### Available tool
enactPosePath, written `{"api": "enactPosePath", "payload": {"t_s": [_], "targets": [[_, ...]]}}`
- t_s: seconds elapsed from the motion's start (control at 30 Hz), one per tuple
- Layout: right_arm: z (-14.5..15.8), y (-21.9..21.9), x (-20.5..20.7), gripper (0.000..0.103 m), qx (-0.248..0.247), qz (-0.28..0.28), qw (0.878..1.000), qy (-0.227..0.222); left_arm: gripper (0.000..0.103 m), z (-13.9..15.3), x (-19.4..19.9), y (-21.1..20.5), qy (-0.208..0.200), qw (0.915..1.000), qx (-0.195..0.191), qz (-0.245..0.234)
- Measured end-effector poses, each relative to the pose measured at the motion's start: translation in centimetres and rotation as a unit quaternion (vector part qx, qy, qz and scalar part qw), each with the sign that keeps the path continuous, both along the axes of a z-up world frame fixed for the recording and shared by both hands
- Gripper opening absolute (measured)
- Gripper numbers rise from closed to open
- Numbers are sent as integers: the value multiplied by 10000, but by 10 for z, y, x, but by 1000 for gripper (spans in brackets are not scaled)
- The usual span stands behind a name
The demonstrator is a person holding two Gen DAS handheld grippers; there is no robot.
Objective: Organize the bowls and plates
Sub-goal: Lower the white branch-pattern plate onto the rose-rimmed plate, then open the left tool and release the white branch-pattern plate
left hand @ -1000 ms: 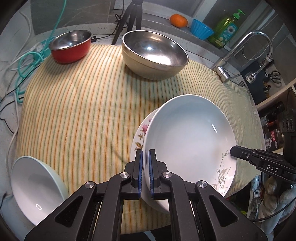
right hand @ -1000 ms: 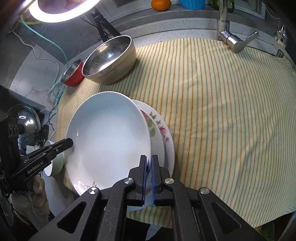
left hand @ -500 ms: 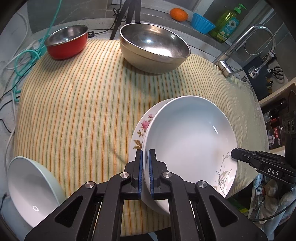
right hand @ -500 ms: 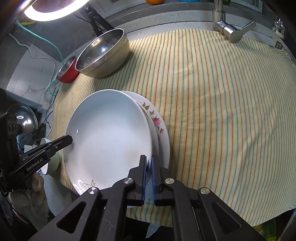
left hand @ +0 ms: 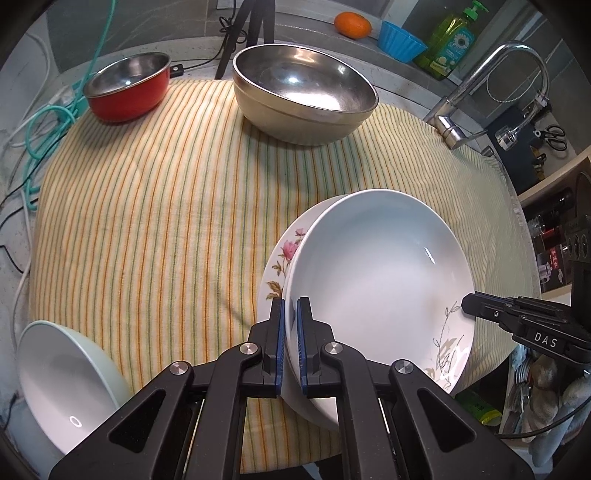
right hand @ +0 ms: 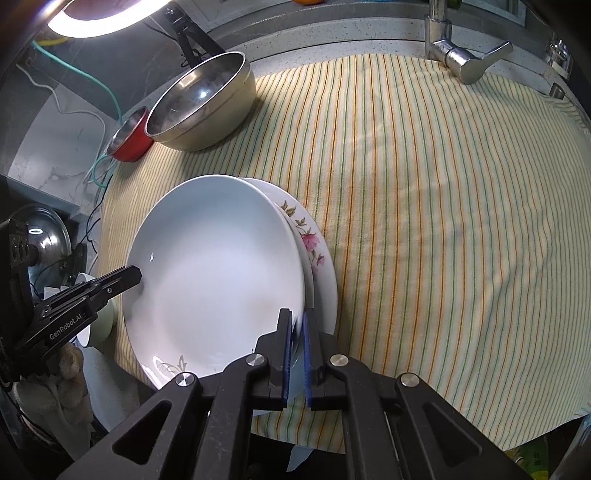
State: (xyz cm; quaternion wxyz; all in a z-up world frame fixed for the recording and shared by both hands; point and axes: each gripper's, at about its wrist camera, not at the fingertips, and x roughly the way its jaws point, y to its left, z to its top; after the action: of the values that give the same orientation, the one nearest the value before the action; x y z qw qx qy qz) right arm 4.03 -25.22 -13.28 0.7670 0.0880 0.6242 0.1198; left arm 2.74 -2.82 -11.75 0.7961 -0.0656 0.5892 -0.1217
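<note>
A yellow cloth with thin orange and green stripes (left hand: 155, 236) covers the work surface, draped over its near edge. Behind it runs a grey speckled stone ledge (right hand: 332, 22) against a dark grey wall (left hand: 147, 18). A curved chrome tap (left hand: 517, 59) rises at the ledge's right end, its lever handle (right hand: 476, 61) jutting over the cloth. On the ledge sit an orange fruit (left hand: 352, 24), a blue fluted cup (left hand: 400, 40) and a green bottle of dish soap (left hand: 452, 42). A glowing ring lamp (right hand: 107, 16) shines from the upper left on a black tripod (left hand: 251, 33). Teal and white cables (left hand: 48, 122) trail across the pale counter at left.
</note>
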Motion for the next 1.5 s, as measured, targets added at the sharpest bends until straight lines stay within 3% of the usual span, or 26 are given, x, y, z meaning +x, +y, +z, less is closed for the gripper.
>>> {"api": "enactPosePath", "payload": {"t_s": [0.57,0.7,0.8,0.93,1.23,1.4,1.5], "targets": [[0,1,-5,7,-26,18,10000,48,8,0,3,-5,-12,9999,59,-126],[1,2,-6,10,-81,20,10000,32,8,0,3,-4,4,9999,39,-148],[2,4,-6,21,-110,21,9999,-17,12,1,3,-3,-5,9999,-6,-130],[9,3,-7,28,-200,-21,9996,-184,12,6,1,2,-79,9999,-19,-72],[27,-9,-5,29,40,-292,9981,-539,12,24,-1,26,-307,9992,-121,232],[43,-5,-7,39,35,-274,9944,-1024,12,38,-1,45,-452,9976,-162,507],[57,-1,-6,40,44,-185,9911,-1317,12,46,1,58,-554,9960,-178,678]]}}
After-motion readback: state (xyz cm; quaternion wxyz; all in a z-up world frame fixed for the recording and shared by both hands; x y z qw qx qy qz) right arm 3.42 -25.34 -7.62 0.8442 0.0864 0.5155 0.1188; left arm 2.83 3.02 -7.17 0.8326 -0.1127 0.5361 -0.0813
